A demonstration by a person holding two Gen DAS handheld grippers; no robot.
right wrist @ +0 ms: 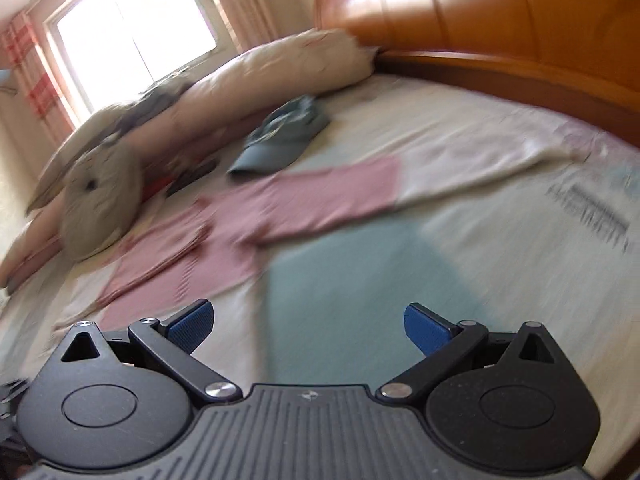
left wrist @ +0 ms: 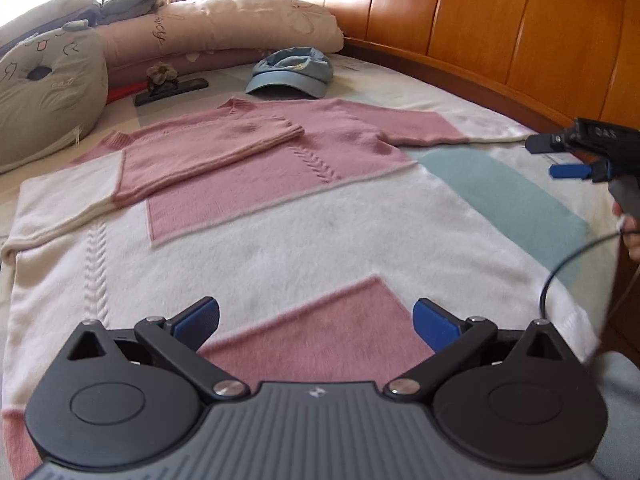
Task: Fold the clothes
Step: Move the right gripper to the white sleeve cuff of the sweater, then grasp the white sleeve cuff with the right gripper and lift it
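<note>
A pink, white and pale-blue knitted sweater (left wrist: 304, 216) lies flat on the bed, front end toward me. Its left sleeve (left wrist: 192, 160) is folded across the chest; the right sleeve (left wrist: 440, 130) stretches out toward the headboard. My left gripper (left wrist: 316, 320) hovers open over the hem, above a pink patch, with nothing between its blue pads. My right gripper (left wrist: 560, 158) shows at the right edge, beside the sleeve's white cuff, held by a hand. In the blurred right wrist view the right gripper (right wrist: 308, 326) is open over the sweater's blue panel (right wrist: 360, 292), and the outstretched sleeve (right wrist: 360, 192) lies beyond.
A blue cap (left wrist: 292, 74) sits past the collar. Rolled quilts (left wrist: 224, 28) and a grey cushion (left wrist: 44, 92) line the far left side. A dark flat object with a small flower (left wrist: 168, 86) lies near them. The wooden headboard (left wrist: 500, 28) runs along the right.
</note>
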